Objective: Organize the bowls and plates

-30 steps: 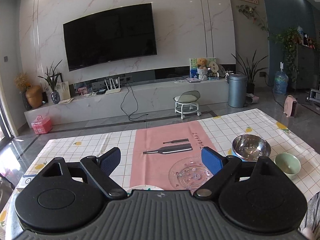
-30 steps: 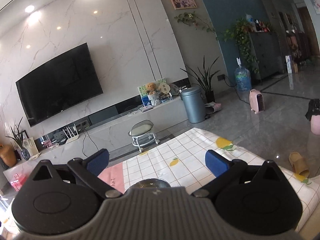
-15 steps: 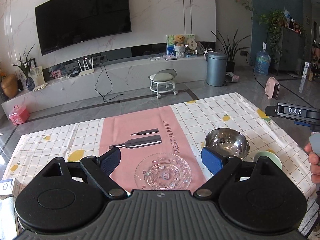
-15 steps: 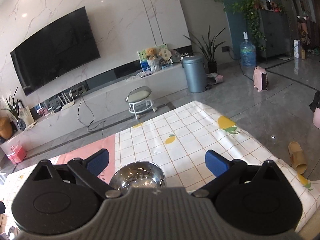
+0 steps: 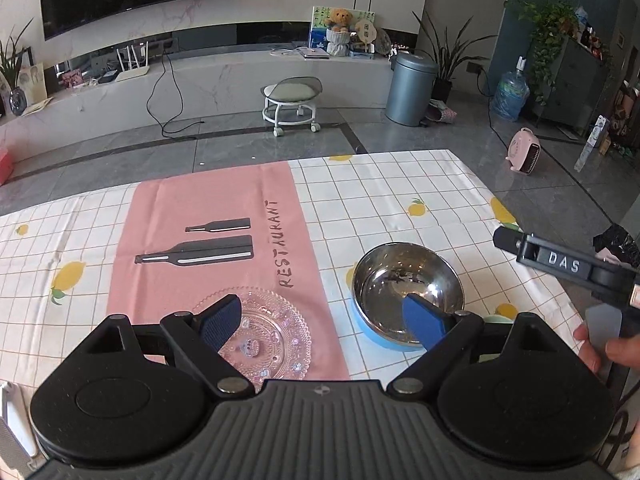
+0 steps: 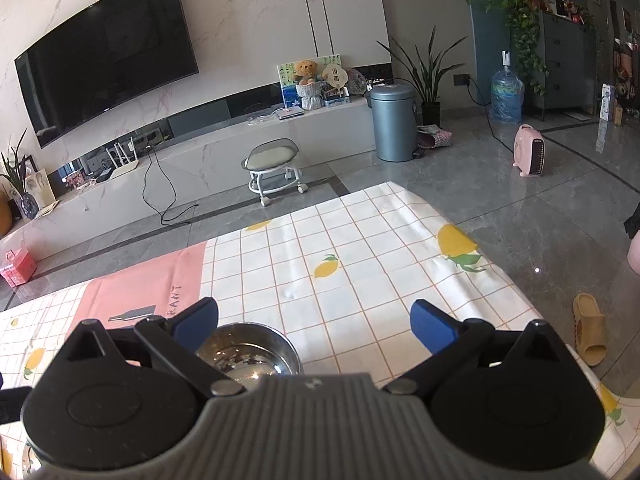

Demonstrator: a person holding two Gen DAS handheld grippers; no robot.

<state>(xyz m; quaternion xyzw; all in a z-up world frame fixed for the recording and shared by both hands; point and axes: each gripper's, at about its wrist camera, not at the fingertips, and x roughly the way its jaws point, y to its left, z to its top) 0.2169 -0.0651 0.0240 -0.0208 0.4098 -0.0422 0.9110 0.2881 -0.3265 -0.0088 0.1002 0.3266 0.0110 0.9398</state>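
Observation:
A clear glass plate lies on the pink placemat, just beyond my left gripper's left finger. A steel bowl with a blue base sits to its right on the checked tablecloth; the same steel bowl shows low in the right wrist view. A pale green bowl peeks out behind my left gripper's right finger. My left gripper hangs open above the plate and bowl, holding nothing. My right gripper is open over the bowl's right side, empty. In the left wrist view the right gripper's body enters from the right, held by a hand.
The table's far edge and right edge drop to a grey tiled floor. Beyond stand a wheeled stool, a bin, a pink heater and a slipper. A white object lies at the near left.
Both grippers have tilted downward and moved closer to the table. The plate and steel bowl now sit nearer the left fingers. The right gripper has come further into the left view.

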